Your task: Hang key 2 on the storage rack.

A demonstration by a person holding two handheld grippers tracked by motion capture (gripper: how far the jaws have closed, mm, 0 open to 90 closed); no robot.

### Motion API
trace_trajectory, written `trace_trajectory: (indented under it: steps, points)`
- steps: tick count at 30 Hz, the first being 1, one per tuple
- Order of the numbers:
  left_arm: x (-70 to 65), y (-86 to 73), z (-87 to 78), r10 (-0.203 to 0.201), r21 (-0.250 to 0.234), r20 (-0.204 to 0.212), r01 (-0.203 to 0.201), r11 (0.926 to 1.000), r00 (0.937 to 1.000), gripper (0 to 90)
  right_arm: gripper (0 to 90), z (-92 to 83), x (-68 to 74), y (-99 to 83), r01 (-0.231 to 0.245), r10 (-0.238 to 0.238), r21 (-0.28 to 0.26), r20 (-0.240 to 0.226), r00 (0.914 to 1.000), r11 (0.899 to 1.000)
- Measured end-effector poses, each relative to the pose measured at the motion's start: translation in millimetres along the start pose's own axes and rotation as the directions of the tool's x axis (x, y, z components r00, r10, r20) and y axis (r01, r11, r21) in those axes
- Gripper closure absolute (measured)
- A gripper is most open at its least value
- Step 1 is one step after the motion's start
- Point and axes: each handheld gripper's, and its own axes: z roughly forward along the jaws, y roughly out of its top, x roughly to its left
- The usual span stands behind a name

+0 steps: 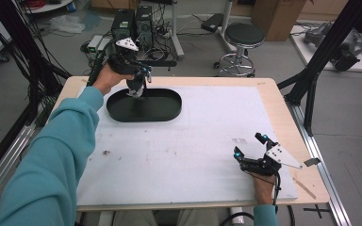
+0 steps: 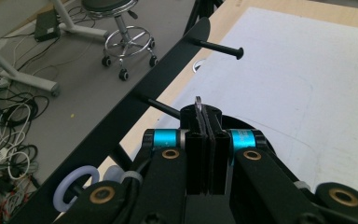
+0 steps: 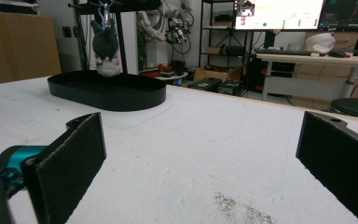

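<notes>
grippers sit far apart on this table, whose top is covered by a white mat. left gripper is held at the far left of the table, pointing down over the near end of a black oval tray. its jaws are pressed together on a thin metal ring, which sticks up edge-on between the pads in the left gripper view. from that ring hangs a small plush toy, dark grey with a white and pink face, head downward. in the right gripper view it hangs just above the tray, over its left part; whether it touches the tray floor cannot be told. in the same left gripper view a black rack with pegs runs across, and white rings sit on one peg near the bottom left.

right gripper lies low near the front right corner of the mat, well apart from the tray. its two black pads stand wide apart with bare mat between them, gripping nothing. a few dark specks mark the mat just ahead of it.

beyond the table stands a round black stool on the grey floor.
</notes>
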Motion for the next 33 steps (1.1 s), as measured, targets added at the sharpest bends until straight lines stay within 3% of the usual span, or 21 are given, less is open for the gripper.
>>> trace_trajectory:
  steps: [18, 33]
  points:
    - [6.7, 1.1, 6.6, -0.017, 0.023, -0.045, 0.018, 0.9996, 0.9988, 88.2, 0.6, -0.5, 0.2, -0.5, 0.000, 0.000, -0.009, 0.002, 1.0000, 1.000]
    - [8.5, 1.3, 13.1, -0.042, 0.008, -0.086, 0.043, 0.9990, 0.9954, 87.6, 0.6, -0.8, 0.5, -0.5, 0.004, -0.004, -0.006, 0.004, 1.0000, 1.000]
